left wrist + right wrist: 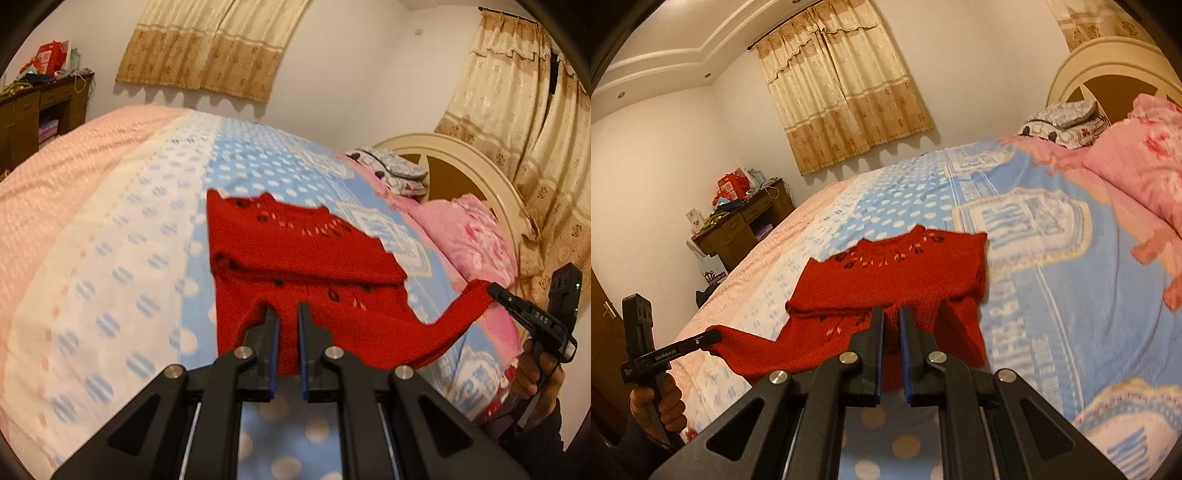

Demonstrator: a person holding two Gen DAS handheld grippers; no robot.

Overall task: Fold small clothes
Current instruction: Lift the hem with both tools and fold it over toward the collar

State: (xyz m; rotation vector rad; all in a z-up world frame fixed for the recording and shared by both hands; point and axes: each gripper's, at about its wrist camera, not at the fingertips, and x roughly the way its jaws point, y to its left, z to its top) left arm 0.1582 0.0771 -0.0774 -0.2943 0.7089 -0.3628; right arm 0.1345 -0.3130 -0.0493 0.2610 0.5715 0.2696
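Note:
A small red knit sweater [295,251] with a dark flower pattern lies partly folded on the bed; its near edge is lifted off the sheet. My left gripper [286,310] is shut on that near edge, with red cloth pinched between the blue pads. At the right of the left wrist view, my right gripper [493,290] pinches the other stretched corner. In the right wrist view the sweater [905,273] hangs from my right gripper [891,314], which is shut on it. My left gripper [714,336] holds the far left corner, with a hand on its handle.
The bed has a blue dotted sheet [258,158] and a pale pink blanket [55,177] on its far side. Pink pillows [1137,158] and a cream headboard [1115,62] stand at the right. A cluttered wooden desk [738,225] stands by the wall beyond the bed.

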